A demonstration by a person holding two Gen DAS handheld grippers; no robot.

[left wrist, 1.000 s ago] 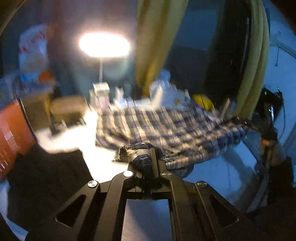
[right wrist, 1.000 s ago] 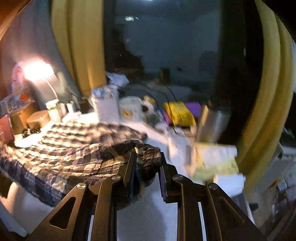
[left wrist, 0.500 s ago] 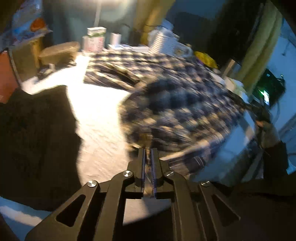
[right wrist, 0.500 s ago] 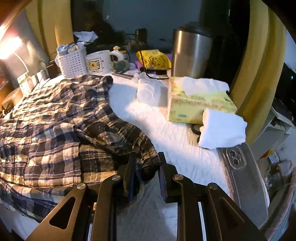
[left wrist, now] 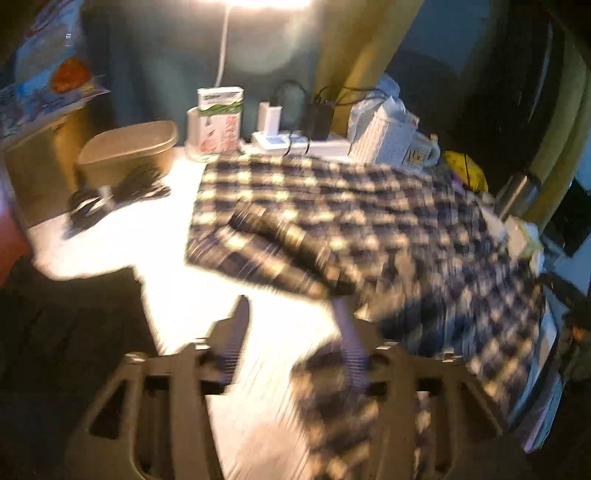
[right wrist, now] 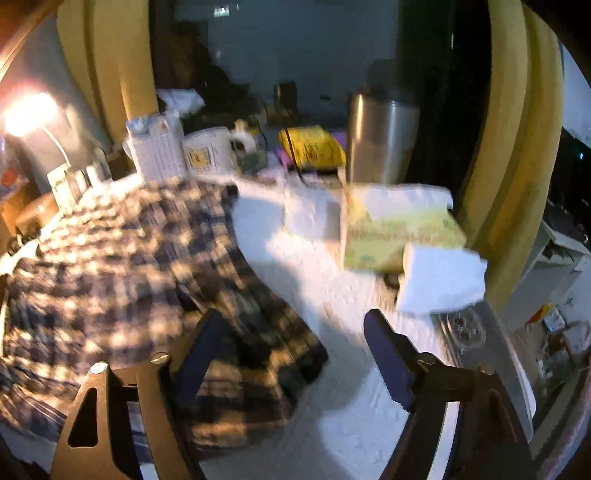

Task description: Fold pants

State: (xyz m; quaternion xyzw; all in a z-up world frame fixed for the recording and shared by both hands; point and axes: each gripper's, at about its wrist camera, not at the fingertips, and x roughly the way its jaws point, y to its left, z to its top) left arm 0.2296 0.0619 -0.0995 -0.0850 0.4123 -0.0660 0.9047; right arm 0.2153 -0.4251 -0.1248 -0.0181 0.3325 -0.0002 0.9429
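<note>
The plaid pants lie folded over on the white table, spreading from its middle to its right edge. My left gripper hangs over the near hem with its jaws opening; a fold of plaid lies loose by the right finger, and no pad presses on it. In the right wrist view the pants fill the left half. My right gripper is opening wide, and the dark corner of the pants rests on the table between its fingers, free of both pads.
At the back stand a lit lamp, a brown tub, a carton, a power strip, a white basket and a mug. A steel tumbler, tissue box and white cloth crowd the right. Dark cloth lies near left.
Both grippers were shut on plaid cloth and have let go, their jaws spreading. The left gripper came down toward the table with the fold; the pants now lie flat, doubled over.
</note>
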